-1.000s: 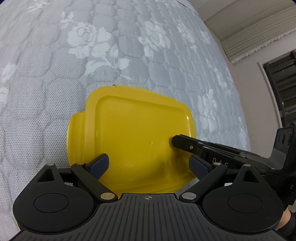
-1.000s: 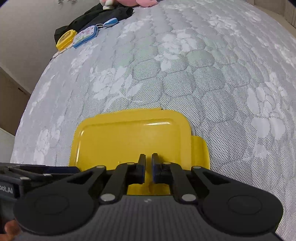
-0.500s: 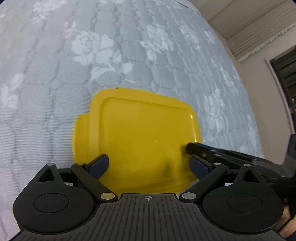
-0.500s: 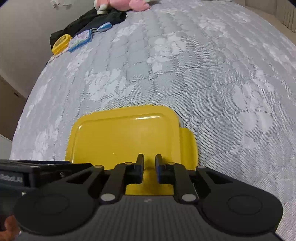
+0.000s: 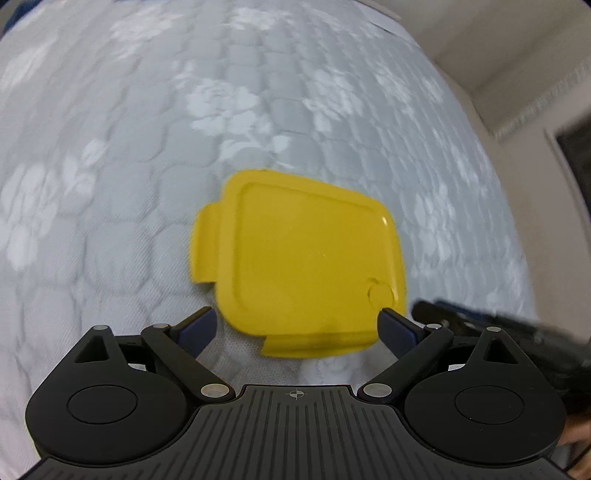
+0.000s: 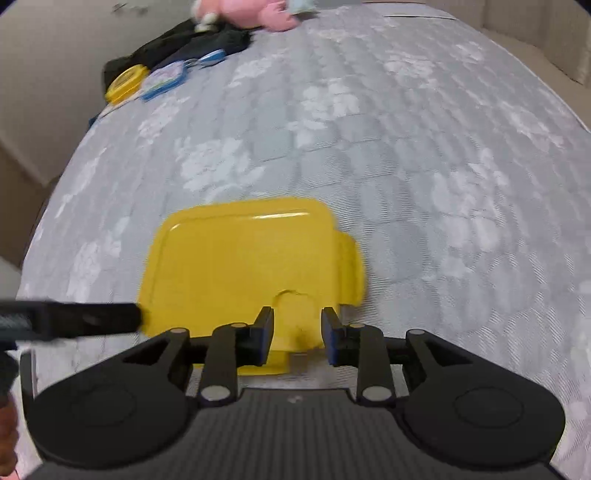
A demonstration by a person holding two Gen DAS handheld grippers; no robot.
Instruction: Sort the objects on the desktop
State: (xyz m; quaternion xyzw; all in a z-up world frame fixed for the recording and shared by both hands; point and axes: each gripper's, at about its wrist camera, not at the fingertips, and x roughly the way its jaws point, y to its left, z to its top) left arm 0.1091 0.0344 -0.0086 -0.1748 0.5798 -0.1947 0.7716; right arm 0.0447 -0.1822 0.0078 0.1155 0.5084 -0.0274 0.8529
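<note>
A yellow lidded box (image 5: pixel 306 266) with side tabs lies flat on the grey flowered mattress (image 5: pixel 258 110). It also shows in the right wrist view (image 6: pixel 247 273). My left gripper (image 5: pixel 297 328) is open and empty, raised above the box's near edge. My right gripper (image 6: pixel 297 339) is open and empty, its jaws either side of the round tab (image 6: pixel 295 310) on the lid's near edge, not touching it. The right gripper's tip (image 5: pixel 461 317) shows at the right of the left wrist view; the left gripper's finger (image 6: pixel 74 321) at the left of the right wrist view.
At the mattress's far left corner lie a small yellow case (image 6: pixel 123 83), a blue-edged case (image 6: pixel 164 79), dark cloth (image 6: pixel 192 40) and a pink plush toy (image 6: pixel 258 14). The mattress edge drops off to the left (image 6: pixel 22 206). A wall and curtain stand at right (image 5: pixel 535 92).
My right gripper has opened from nearly shut and let go of the lid's tab. Both grippers have drawn back and up from the yellow box, which now looks smaller.
</note>
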